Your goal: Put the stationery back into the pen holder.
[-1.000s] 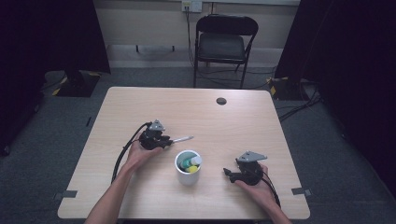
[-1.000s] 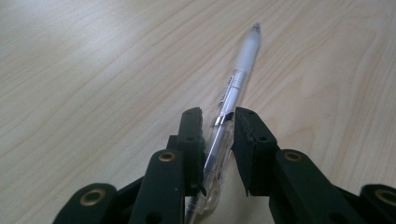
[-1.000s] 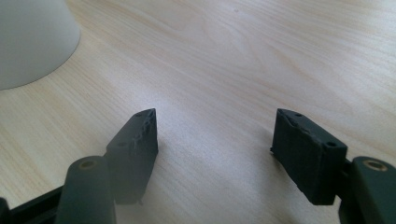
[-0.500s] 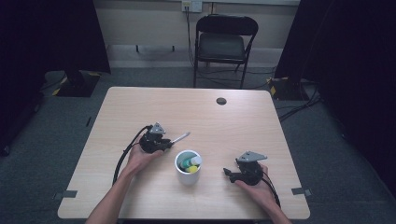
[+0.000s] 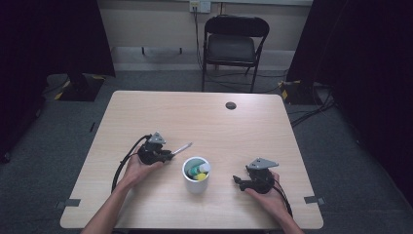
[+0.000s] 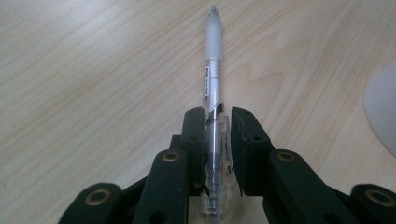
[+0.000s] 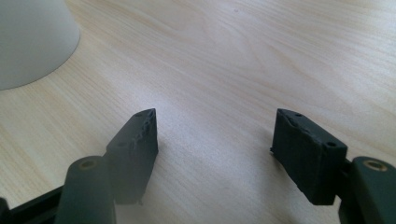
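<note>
My left gripper sits left of centre on the wooden table, shut on a clear pen with a frosted white end. The pen points right and away, toward the space above a white cup. In the left gripper view the pen runs straight out between the jaws of my left gripper, low over the wood, with the cup's wall at the right edge. The cup holds yellow-green and white items. My right gripper rests on the table right of the cup. In the right gripper view it is open and holds nothing, with the cup at top left.
A small black round disc lies near the table's far edge. A black folding chair stands behind the table. Cables trail from both grippers toward the near edge. Grey tape marks sit at the near corners.
My left gripper has drawn slightly left and toward the person with the pen still in it, and the pen now angles more away. The right gripper has stayed put.
</note>
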Available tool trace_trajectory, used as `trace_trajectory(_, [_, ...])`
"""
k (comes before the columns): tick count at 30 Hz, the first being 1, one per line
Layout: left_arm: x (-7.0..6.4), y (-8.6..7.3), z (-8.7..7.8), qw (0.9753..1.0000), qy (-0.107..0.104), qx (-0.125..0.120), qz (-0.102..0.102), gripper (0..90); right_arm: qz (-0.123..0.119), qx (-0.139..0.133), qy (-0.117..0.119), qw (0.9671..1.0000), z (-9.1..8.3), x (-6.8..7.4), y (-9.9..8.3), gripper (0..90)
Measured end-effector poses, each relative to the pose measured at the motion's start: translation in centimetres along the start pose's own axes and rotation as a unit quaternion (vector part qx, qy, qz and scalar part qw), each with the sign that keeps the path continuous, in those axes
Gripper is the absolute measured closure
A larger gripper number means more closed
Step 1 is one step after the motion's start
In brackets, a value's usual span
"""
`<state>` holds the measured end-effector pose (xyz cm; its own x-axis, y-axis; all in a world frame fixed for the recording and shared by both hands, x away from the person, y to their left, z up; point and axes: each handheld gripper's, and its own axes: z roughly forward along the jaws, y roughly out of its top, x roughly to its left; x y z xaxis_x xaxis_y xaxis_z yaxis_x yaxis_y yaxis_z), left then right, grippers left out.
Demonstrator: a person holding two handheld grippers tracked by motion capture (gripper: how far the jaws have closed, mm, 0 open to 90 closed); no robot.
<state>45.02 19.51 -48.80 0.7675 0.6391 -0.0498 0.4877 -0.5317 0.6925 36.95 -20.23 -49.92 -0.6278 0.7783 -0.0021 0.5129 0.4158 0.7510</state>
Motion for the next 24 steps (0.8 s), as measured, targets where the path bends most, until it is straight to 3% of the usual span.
trace_trajectory(5, [-0.1, -1.0, -0.8, 0.9999, -0.001, -0.006, -0.01, 75.9, -0.001, -0.001, 0.001, 1.0, 0.0, 0.0, 0.0, 30.6])
trace_trajectory(10, [-0.1, -1.9, -2.0, 0.9999, -0.004, 0.01, -0.013, 75.6, -0.001, 0.0, -0.001, 1.0, 0.0, 0.0, 0.0, 30.6])
trace_trajectory(17, [-0.3, -4.1, -4.2, 0.9996, -0.007, 0.012, -0.023, 75.5, 0.0, -0.001, -0.003, 1.0, 0.1, 0.1, 0.0, 30.6])
trace_trajectory(19, [-0.5, -4.5, -4.8, 0.9996, 0.0, 0.021, -0.016, 75.0, 0.0, -0.001, -0.002, 1.0, 0.1, 0.1, 0.1, 30.6])
trace_trajectory(24, [-0.2, -4.9, -5.2, 0.9995, 0.0, 0.008, -0.031, 67.6, 0.0, -0.001, -0.001, 1.0, 0.2, 0.1, 0.1, 30.6])
